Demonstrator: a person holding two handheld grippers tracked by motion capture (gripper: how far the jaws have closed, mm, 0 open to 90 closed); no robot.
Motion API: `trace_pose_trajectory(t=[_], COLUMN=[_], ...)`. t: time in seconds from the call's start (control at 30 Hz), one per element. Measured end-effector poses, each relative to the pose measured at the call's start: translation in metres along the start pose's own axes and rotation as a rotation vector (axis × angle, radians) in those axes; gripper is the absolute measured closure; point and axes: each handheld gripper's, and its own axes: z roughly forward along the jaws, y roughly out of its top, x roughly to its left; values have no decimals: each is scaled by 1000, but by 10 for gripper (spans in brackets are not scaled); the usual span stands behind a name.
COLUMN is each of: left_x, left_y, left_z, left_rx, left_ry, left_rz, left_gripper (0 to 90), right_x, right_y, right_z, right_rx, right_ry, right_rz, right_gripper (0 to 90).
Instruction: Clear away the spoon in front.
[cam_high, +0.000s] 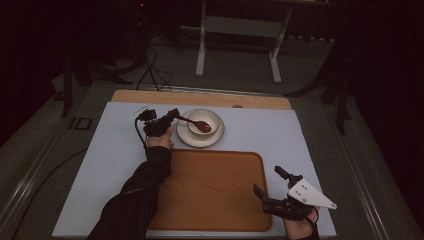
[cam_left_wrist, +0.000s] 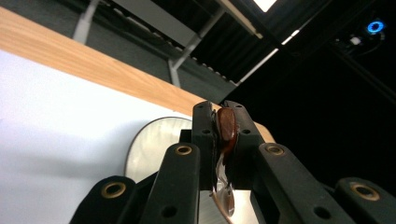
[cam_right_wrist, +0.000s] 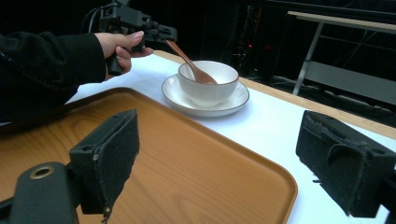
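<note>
A brown wooden spoon (cam_high: 196, 124) leans in a white bowl (cam_high: 210, 118) that stands on a white plate (cam_high: 186, 137) at the back of the white mat. My left gripper (cam_high: 176, 115) is shut on the spoon's handle end (cam_left_wrist: 227, 125), which shows clamped between the two black jaws. From the right gripper view the spoon (cam_right_wrist: 189, 61) slants from that gripper (cam_right_wrist: 171, 34) down into the bowl (cam_right_wrist: 210, 86). My right gripper (cam_high: 267, 182) stands open at the wooden tray's right edge; its pads (cam_right_wrist: 115, 156) hold nothing.
A large wooden tray (cam_high: 210, 187) lies on the mat (cam_high: 280, 130) in front of the plate. A strip of wooden tabletop (cam_high: 200, 98) runs behind the mat. Beyond it are a white table frame (cam_high: 240, 40) and cables on the dark floor.
</note>
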Motion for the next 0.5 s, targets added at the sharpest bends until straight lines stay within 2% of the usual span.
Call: trace_pose_trajectory(t=[0.07, 0.13, 0.2, 0.27, 0.47, 0.5], left_x=[-1, -4, -4, -6, -13, -14], left_y=[3, 7, 7, 13, 25, 28], left_z=[-1, -2, -2, -6, -16, -17], left_rx=[0, 0, 0, 6, 8, 17], left_ry=[-2, 1, 1, -6, -35, -52], left_rz=[9, 36, 36, 59, 96, 94], left_gripper=[838, 838, 838, 839, 839, 839], right_x=[0, 0, 0, 0, 0, 0], right_y=[0, 0, 0, 0, 0, 0], right_z=[0, 0, -1, -1, 0, 0], right_rx=[-2, -4, -4, -6, -3, -5], right_ry=[-1, -1, -3, -2, -2, -4], right_rz=[0, 2, 2, 1, 0, 1], right_gripper=[132, 132, 132, 132, 132, 132])
